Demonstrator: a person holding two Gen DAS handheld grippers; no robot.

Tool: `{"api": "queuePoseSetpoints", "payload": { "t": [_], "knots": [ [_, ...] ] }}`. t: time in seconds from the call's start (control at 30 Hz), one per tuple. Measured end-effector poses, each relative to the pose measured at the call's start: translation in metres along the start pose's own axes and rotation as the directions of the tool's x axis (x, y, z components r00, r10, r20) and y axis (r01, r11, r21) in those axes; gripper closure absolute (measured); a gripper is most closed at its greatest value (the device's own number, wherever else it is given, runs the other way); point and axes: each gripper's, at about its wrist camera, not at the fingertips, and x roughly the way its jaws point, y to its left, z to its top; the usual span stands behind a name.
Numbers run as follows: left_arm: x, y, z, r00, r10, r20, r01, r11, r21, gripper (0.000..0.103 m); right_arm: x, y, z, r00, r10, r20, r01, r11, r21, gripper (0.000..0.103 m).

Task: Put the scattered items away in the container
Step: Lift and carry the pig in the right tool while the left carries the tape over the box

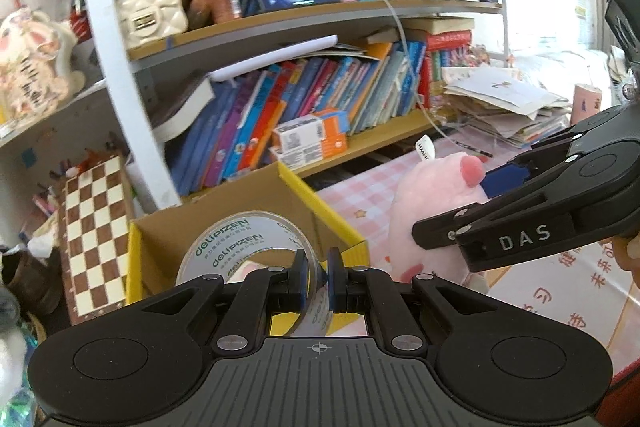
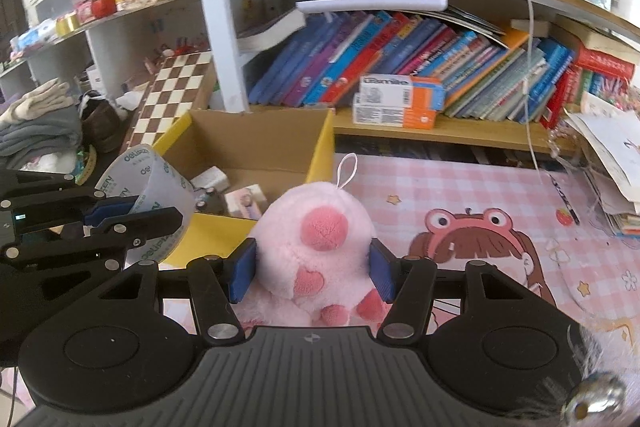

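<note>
My left gripper [image 1: 318, 281] is shut on the wall of a clear tape roll [image 1: 240, 245] printed "deli PIZEN" and holds it over the open cardboard box [image 1: 320, 203] with yellow flaps. The roll also shows in the right wrist view [image 2: 160, 203], at the box's [image 2: 256, 143] left edge. My right gripper [image 2: 314, 269] is shut on a pink plush toy [image 2: 316, 247] with darker pink spots, just right of the box's front flap. The plush also shows in the left wrist view [image 1: 432, 211]. Small items [image 2: 240, 201] lie inside the box.
A pink checked mat [image 2: 460, 187] with a cartoon girl covers the desk. A bookshelf [image 2: 400, 67] full of books stands behind the box. A chessboard [image 1: 94, 239] leans left of the box. A pile of papers [image 1: 504, 107] sits at the right. A white cable [image 2: 532, 67] hangs down.
</note>
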Motion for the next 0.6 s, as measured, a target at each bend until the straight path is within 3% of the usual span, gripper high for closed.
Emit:
{"api": "queuePoseSetpoints", "payload": {
  "t": [0.6],
  "knots": [
    [-0.003, 0.045, -0.003, 0.997, 0.07, 0.034, -0.067, 0.994, -0.089, 0.095, 0.013, 0.035, 0.034, 0.999, 0.043, 0.016, -0.04, 0.992, -0.119, 0.047]
  ]
}}
